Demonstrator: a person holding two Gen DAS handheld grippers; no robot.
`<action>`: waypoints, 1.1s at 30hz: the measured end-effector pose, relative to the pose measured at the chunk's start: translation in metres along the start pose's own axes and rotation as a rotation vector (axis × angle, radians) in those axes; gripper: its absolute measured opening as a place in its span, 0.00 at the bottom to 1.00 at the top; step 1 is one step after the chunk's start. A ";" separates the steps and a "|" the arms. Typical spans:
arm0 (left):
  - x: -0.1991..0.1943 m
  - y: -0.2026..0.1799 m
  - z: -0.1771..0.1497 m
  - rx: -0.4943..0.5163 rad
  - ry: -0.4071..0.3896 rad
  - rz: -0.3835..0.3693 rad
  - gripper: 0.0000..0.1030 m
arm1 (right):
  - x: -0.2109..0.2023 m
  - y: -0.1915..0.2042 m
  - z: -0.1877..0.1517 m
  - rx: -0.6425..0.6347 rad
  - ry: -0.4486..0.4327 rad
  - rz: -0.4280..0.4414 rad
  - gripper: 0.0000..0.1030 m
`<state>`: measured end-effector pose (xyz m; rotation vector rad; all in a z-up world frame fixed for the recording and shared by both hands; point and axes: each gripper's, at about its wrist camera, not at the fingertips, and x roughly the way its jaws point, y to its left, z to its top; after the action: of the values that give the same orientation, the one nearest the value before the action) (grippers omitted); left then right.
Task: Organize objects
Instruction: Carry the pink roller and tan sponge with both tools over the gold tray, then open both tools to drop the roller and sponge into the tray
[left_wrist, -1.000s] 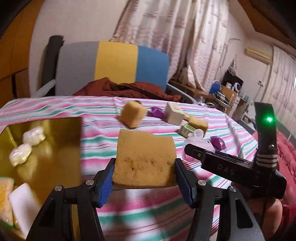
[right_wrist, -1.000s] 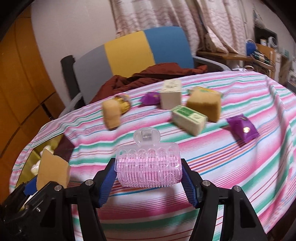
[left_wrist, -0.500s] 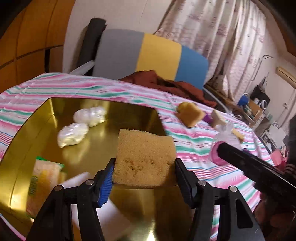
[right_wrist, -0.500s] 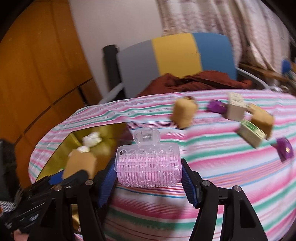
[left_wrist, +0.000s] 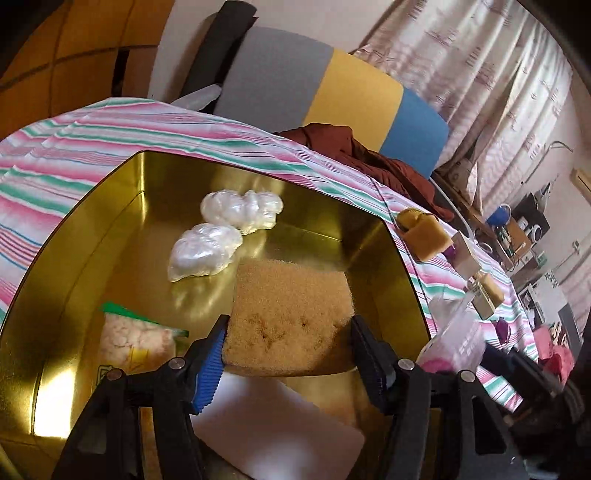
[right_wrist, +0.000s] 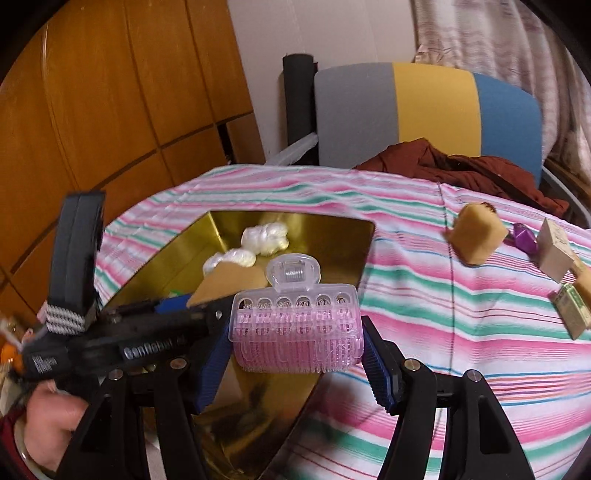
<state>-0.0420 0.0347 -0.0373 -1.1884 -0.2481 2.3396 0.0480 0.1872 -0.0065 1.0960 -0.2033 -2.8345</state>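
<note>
While both grippers hang over the gold tray (left_wrist: 92, 236), each has something between its pads. Left gripper (left_wrist: 286, 350): jaws have just been opening; the tan sponge (left_wrist: 291, 314) sits between them above the tray floor, its left edge against the blue left pad, whether the right pad touches I cannot tell. Under it lies a white flat pad (left_wrist: 280, 428); left of it a clear bag of pinkish pieces (left_wrist: 135, 339) with a green strip. Farther in the tray, two white crinkled plastic bundles (left_wrist: 221, 236) lie side by side, touching. Right gripper (right_wrist: 295, 343): clamped on a pink hair roller clip (right_wrist: 295, 328), held over the tray's near right edge, spring end up. Beyond the tray, on the striped cloth of the desk (right_wrist: 424, 302): another tan sponge block (right_wrist: 476, 236), then a purple wrapped piece (right_wrist: 522, 236), a beige box (right_wrist: 556, 254), a green-printed box (right_wrist: 572, 310). Behind the desk, a grey-yellow-blue chair (right_wrist: 424, 110) with dark red cloth (right_wrist: 461, 166) on its seat.
</note>
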 end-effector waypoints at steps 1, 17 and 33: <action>0.000 0.001 0.001 -0.003 0.001 0.006 0.64 | 0.001 0.000 -0.001 -0.002 0.008 0.001 0.65; -0.028 0.011 0.017 -0.079 -0.097 0.124 0.83 | -0.008 -0.004 -0.006 0.004 -0.025 -0.040 0.76; -0.035 -0.016 0.011 -0.067 -0.111 0.078 0.83 | -0.023 -0.040 -0.009 0.115 -0.062 -0.101 0.77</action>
<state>-0.0277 0.0310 -0.0003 -1.1189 -0.3261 2.4870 0.0693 0.2293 -0.0040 1.0696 -0.3293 -2.9821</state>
